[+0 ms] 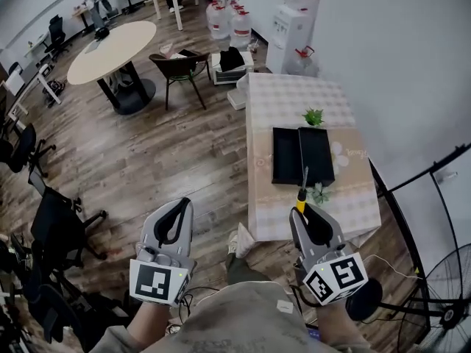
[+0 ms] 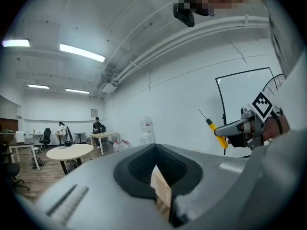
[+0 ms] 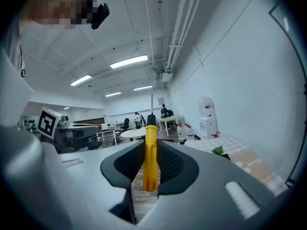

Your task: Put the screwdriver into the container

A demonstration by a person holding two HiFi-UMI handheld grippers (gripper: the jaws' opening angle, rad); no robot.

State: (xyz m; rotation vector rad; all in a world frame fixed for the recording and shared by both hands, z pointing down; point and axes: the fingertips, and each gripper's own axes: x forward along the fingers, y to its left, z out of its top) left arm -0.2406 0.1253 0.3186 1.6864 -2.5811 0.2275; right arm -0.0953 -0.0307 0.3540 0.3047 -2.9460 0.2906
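Observation:
A screwdriver (image 1: 301, 195) with a yellow handle and a thin metal shaft points forward from my right gripper (image 1: 302, 207), which is shut on the handle. In the right gripper view the yellow handle (image 3: 150, 159) stands upright between the jaws of that gripper (image 3: 149, 146). The black container (image 1: 302, 155), a flat open box, lies on the small table (image 1: 294, 94) just beyond the screwdriver tip. My left gripper (image 1: 179, 204) hangs over the wooden floor left of the table, shut with nothing in it. The left gripper view shows the screwdriver (image 2: 216, 130) held off to the right.
Two small green plants (image 1: 313, 116) (image 1: 320, 193) flank the container on the table. A fan stand (image 1: 434, 271) is at the right by the wall. A round table (image 1: 112, 50), chairs (image 1: 180, 68) and water bottles (image 1: 228, 19) stand farther back on the floor.

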